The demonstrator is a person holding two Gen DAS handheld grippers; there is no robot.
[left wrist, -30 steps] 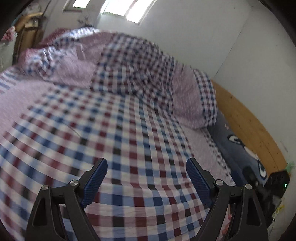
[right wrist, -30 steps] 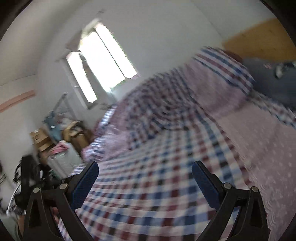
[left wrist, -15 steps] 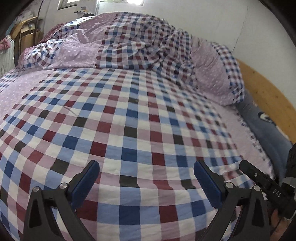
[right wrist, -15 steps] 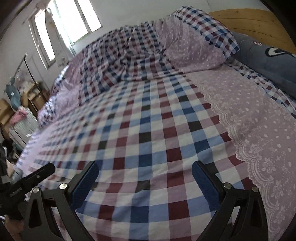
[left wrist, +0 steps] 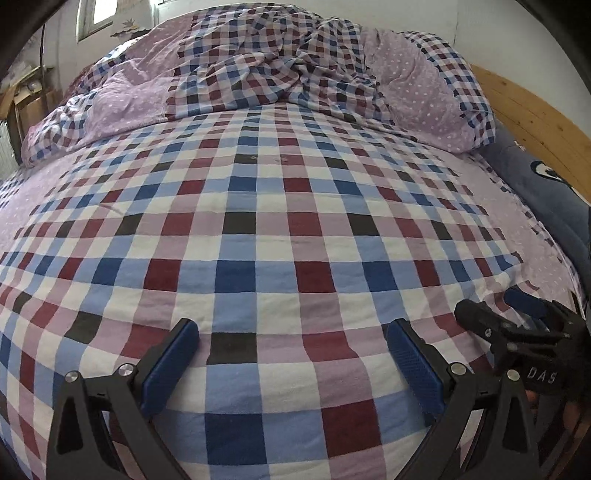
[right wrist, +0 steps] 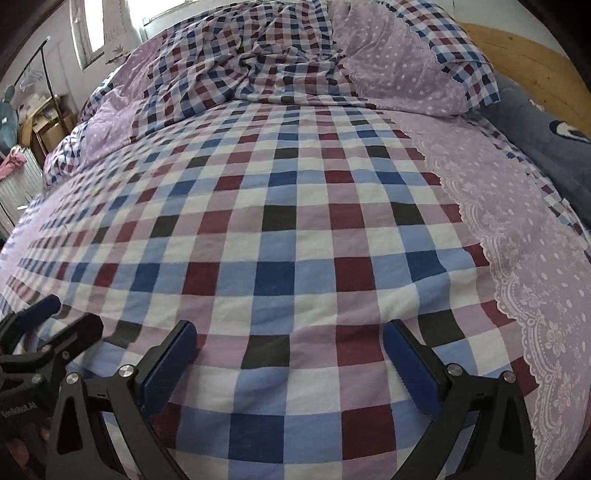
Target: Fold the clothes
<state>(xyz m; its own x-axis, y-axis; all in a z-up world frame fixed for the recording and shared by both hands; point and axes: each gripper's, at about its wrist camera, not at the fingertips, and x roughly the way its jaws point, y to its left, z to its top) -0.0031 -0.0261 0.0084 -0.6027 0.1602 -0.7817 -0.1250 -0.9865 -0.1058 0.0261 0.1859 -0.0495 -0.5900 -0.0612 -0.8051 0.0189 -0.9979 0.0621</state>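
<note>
Swung down from the wall and window toward the bed since a second ago, and lower and closer to the cover than half a second ago. Left gripper [left wrist: 291, 345] spread wide, blue pads [left wrist: 168, 369] well apart, nothing held between them, hovering just over the near part of the checked bedspread [left wrist: 258, 229]. Right gripper [right wrist: 290, 345] likewise wide open and empty, over the same near stretch of cloth, just beside the left one; seen at the right edge of the left wrist view [left wrist: 517, 325], and the left gripper seen at the left edge of the right wrist view [right wrist: 40, 332]. No clothes to be made out anywhere; only bedding. Bedspread lying flat and smooth across the bed, red, blue, black and white squares, with a lilac dotted border with lace edging [right wrist: 517, 258] along the right side. Rumpled checked quilt [left wrist: 258, 66] heaped at the far side, lilac dotted pillow [left wrist: 417, 92] just beside it. Dark blue cushion [right wrist: 546, 147] against the wooden headboard [left wrist: 528, 122] at far right. Window [right wrist: 92, 29] at top left, cluttered shelf [right wrist: 40, 125] below it.
</note>
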